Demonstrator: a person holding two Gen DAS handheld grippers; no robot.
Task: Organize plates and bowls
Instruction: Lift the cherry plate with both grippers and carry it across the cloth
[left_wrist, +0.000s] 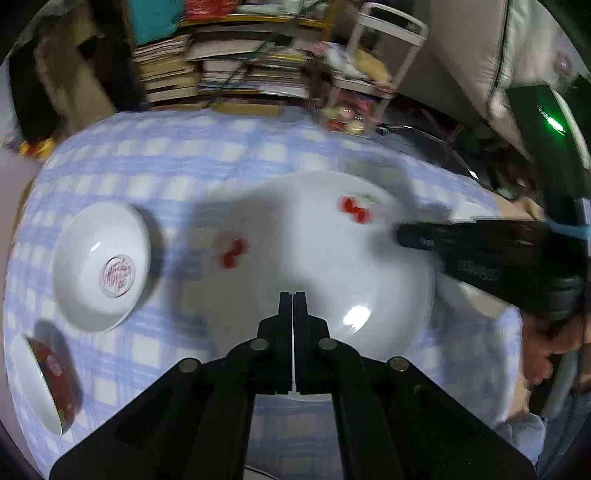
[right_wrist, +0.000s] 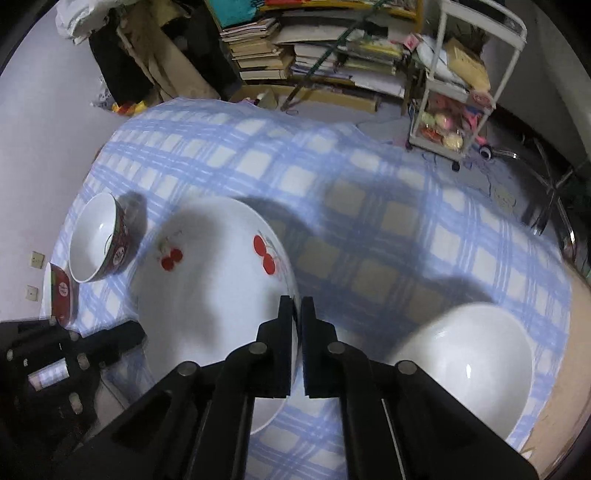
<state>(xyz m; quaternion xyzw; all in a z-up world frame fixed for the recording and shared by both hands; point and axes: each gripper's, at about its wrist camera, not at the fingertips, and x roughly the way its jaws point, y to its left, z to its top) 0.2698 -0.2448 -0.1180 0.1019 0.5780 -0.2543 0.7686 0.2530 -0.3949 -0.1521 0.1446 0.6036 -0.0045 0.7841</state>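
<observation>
A large white plate with red cherries (left_wrist: 314, 266) (right_wrist: 214, 295) hangs tilted over the checked tablecloth (right_wrist: 369, 192). My left gripper (left_wrist: 292, 295) is shut on its near rim, a thin white edge showing between the pads. My right gripper (right_wrist: 296, 300) is shut on the plate's right rim; in the left wrist view it (left_wrist: 399, 234) reaches in from the right. The left gripper (right_wrist: 136, 332) shows at the lower left of the right wrist view. A white dish with a red seal (left_wrist: 99, 266) and a red-sided bowl (left_wrist: 51, 384) (right_wrist: 99, 240) sit to the left.
A plain white bowl (right_wrist: 469, 362) stands near the table's right front edge. Another red-sided bowl (right_wrist: 59, 295) sits at the left edge. Stacked books (right_wrist: 266, 55) and a white trolley (right_wrist: 461, 110) stand on the floor beyond the table. A hand (left_wrist: 543, 350) holds the right gripper.
</observation>
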